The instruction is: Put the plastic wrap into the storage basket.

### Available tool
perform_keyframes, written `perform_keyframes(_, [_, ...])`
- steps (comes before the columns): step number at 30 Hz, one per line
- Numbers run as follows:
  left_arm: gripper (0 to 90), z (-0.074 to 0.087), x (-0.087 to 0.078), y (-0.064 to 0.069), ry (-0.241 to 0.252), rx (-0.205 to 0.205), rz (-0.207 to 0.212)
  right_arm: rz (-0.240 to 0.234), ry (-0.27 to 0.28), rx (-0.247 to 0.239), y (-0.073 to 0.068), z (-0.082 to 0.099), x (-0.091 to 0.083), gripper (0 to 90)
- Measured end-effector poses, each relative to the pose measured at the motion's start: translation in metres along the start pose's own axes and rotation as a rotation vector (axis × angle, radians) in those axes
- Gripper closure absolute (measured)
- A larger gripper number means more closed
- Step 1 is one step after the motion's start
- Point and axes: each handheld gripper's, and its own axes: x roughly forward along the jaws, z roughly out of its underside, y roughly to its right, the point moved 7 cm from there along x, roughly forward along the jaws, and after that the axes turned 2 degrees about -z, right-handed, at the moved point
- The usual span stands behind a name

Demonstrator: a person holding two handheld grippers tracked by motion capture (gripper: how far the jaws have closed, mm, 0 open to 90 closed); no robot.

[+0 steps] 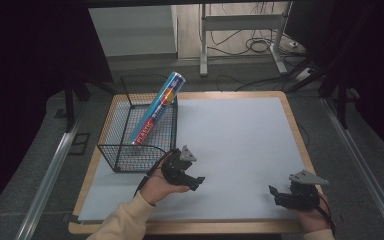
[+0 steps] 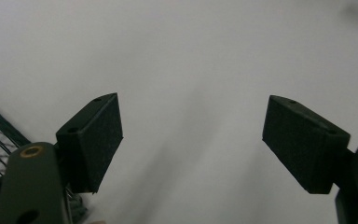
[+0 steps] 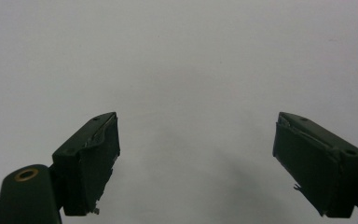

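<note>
Plastic-wrap tube (image 1: 156,108) leans in the wire basket (image 1: 111,150) at the tabletop's left edge, too long to lie flat. Left gripper (image 1: 194,180) and right gripper (image 1: 275,194) rest spread, empty, near the front edge

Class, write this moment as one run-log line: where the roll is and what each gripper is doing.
roll: leaning in basket | left gripper: open, empty, beside basket | right gripper: open, empty, on mat

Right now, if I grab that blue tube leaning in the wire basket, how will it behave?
The blue tube looks rigid, so it likely won't flop. Its round, glossy surface may slip in the tongs and roll once laid flat. It leans on the wire basket rim, so a nudge could tip it.
</note>
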Motion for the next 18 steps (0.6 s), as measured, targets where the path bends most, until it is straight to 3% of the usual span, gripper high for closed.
perform_keyframes(8, [20.1, 0.0011, 0.0011, 0.0035, 0.007, 0.013, -0.005, 0.003, 0.01, -0.002, -0.0004, -0.0016, -0.0008, 15.1])
perform_keyframes(18, [20.0, 0.0099, -0.0004, -0.0008, 0.018, -0.003, -0.015, 0.003, 0.032, -0.006, -0.0018, -0.005, -0.0021, 15.1])
